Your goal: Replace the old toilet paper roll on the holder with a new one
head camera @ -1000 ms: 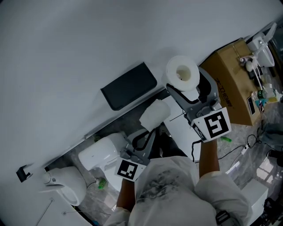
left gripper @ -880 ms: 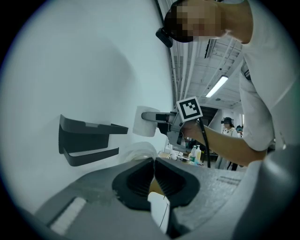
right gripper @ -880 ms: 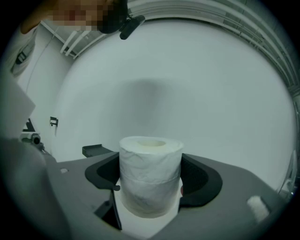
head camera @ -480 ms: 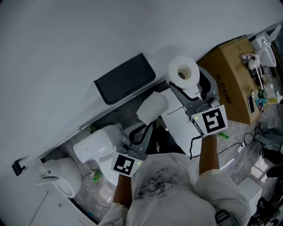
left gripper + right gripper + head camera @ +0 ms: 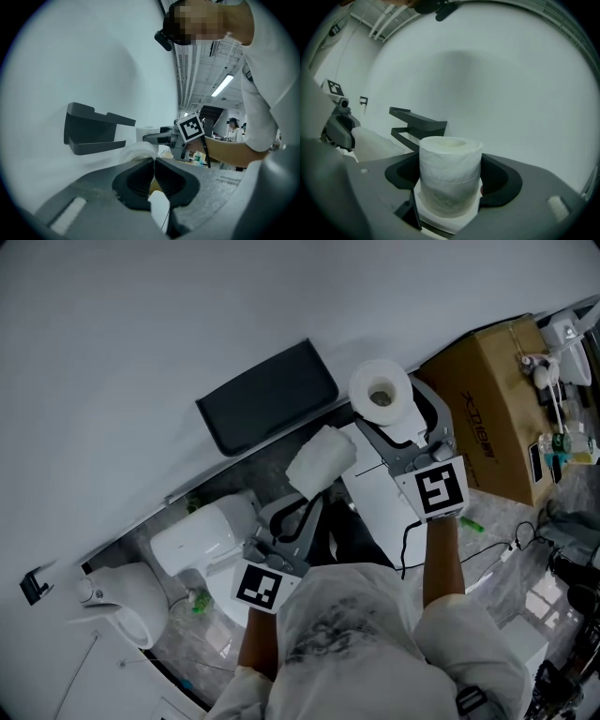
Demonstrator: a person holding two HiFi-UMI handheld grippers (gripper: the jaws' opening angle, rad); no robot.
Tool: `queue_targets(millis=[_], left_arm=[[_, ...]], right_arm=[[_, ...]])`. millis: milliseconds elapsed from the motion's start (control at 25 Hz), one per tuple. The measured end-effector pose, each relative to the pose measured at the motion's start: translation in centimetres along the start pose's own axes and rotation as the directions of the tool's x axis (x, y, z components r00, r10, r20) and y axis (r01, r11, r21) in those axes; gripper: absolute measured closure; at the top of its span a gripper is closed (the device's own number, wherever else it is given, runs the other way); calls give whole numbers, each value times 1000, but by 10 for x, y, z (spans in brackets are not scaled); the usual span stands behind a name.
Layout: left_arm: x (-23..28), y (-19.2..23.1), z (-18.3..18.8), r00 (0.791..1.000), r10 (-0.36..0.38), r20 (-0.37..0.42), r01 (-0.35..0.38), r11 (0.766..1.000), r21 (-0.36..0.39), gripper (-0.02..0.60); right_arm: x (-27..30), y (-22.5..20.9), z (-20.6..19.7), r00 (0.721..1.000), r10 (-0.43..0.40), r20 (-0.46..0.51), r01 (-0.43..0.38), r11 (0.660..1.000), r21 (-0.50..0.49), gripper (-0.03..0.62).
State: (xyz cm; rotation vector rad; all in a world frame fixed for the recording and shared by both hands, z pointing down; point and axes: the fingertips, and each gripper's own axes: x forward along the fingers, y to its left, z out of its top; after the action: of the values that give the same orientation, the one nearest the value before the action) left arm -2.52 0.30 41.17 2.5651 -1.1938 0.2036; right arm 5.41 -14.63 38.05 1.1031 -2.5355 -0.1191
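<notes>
lowering the new roll [image 5: 380, 392], grasped upright in the right gripper [image 5: 449, 187], closer beside the right end of the holder [image 5: 267, 395], keeping the left gripper [image 5: 153, 176] clenched on the squashed old roll [image 5: 322, 458] below it, leaving only the mounting.

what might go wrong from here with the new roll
The right gripper grips the soft new roll by its sides only, so it may squash or slip. The crumpled white paper pinched in the left gripper hangs close to the black holder and may get in the roll's way.
</notes>
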Motion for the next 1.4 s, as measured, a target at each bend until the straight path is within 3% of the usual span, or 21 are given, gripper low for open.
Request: queue_targets(millis=[160,680,1040,1400], left_arm=[[-1,6,-3,1000,13,3,-13,1000,-3,566],[-12,16,-13,999,40,8,-40,999,-12,566],[-21,25,-16,998,52,30,-50,997,-51,566],[-28,32,-15,996,69,54,-65,996,-68,566]], right_arm=[[9,8,-11,1000,27,-13,-27,1000,-15,220],[36,29,-30,996,39,-74,-53,980,-191,221],[54,44,-39,993,42,-112,-79,935,-347,221],[63,60,-37,991,17,-132,-83,853,-515,221]])
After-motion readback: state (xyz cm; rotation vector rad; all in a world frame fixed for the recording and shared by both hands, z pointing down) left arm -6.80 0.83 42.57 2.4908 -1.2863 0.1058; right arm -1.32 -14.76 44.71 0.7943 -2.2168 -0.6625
